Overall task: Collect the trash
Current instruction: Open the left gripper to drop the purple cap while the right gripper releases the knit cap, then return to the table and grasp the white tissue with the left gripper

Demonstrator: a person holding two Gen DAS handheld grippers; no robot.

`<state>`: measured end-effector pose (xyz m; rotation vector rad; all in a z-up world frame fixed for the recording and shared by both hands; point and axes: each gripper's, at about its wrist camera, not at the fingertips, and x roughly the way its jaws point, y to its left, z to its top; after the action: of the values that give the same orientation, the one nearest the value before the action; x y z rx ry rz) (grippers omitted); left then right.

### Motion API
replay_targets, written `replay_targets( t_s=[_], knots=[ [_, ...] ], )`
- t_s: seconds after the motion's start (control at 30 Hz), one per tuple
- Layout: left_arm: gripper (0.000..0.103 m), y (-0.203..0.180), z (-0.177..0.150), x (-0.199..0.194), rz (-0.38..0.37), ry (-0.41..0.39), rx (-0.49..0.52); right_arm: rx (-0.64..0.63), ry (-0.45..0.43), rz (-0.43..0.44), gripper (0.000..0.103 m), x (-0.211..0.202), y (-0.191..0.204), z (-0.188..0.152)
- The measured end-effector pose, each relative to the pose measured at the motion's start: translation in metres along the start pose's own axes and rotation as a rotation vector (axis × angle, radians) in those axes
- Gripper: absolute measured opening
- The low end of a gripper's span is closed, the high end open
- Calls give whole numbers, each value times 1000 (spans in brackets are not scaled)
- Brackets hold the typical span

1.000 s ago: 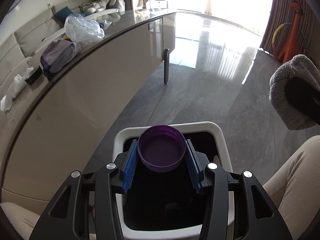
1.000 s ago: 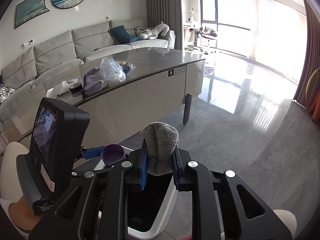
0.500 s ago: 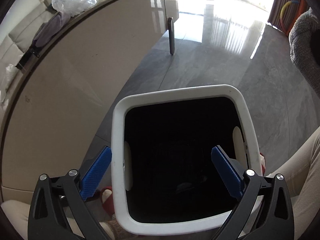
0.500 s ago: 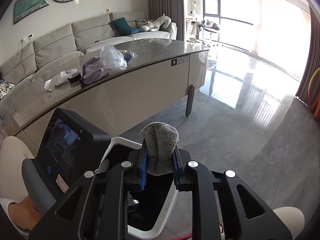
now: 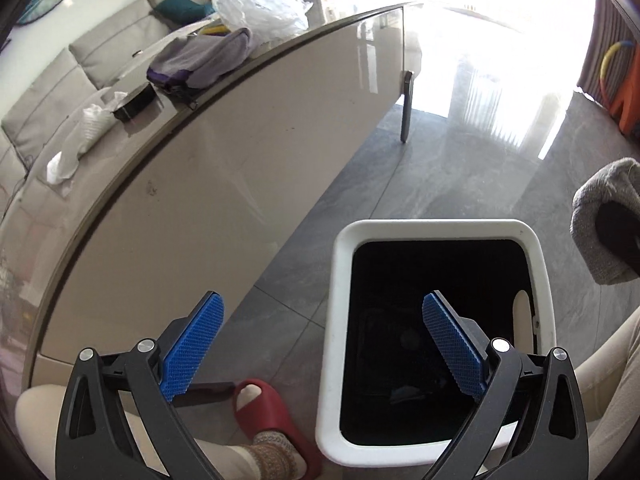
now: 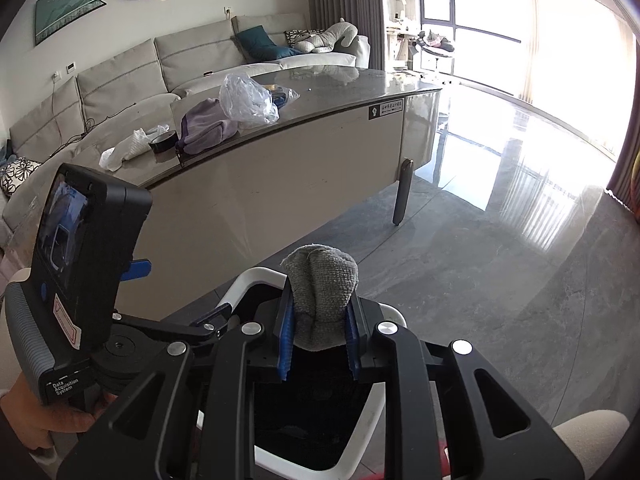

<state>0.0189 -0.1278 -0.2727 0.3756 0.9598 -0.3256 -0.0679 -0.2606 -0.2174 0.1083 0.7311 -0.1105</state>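
Clamped between the blue pads of the right gripper (image 6: 318, 330) is a grey knitted cloth (image 6: 321, 280), folded into a soft rounded lump with a looped, towel-like weave; the jaws are drawn narrow and pressed against its sides. It is held directly above a white-rimmed trash bin (image 6: 256, 278) whose inside is lined black. In the left wrist view the same cloth is seen at the right edge, beside the bin (image 5: 432, 227) and above its rim. The left gripper (image 5: 322, 344) is spread fully wide with nothing between its pads, one finger over the floor and the other over the bin's dark opening. "Data Acquisition System" is printed in white on the handheld device (image 6: 86, 276) of the left gripper. A small black label (image 6: 386, 109) on the table's edge bears white writing too small to be read.
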Motion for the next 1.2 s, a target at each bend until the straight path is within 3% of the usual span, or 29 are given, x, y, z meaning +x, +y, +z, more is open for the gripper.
replay_targets(
  t_s=[0.27, 0.33, 0.37, 0.4, 0.43, 0.53, 0.77, 1.0, 1.2],
  knots=[
    [98, 48, -2, -17, 39, -43, -105, -38, 67, 54, 23, 32, 29, -12],
    [98, 52, 0, -16, 40, -42, -117, -51, 81, 56, 29, 38, 33, -15],
    [98, 54, 1, -17, 41, -43, -122, -58, 95, 56, 45, 42, 36, -16],
    [98, 54, 2, -15, 41, -43, -126, -67, 122, 57, 83, 47, 37, -18],
    [98, 55, 3, -14, 41, -42, -128, -75, 138, 29, 100, 50, 38, -20],
    [98, 56, 2, -15, 37, -45, -138, -86, 121, -46, 98, 52, 37, -23],
    [98, 61, 4, -18, 34, -57, -149, -12, 68, -33, 98, 40, 22, -9],
    [98, 83, 17, -26, 56, -92, -184, -77, -53, -9, 98, 25, 41, 31],
    [98, 125, 35, -33, 109, -125, -234, -131, -123, 48, 98, 28, 68, 66]
  ],
)
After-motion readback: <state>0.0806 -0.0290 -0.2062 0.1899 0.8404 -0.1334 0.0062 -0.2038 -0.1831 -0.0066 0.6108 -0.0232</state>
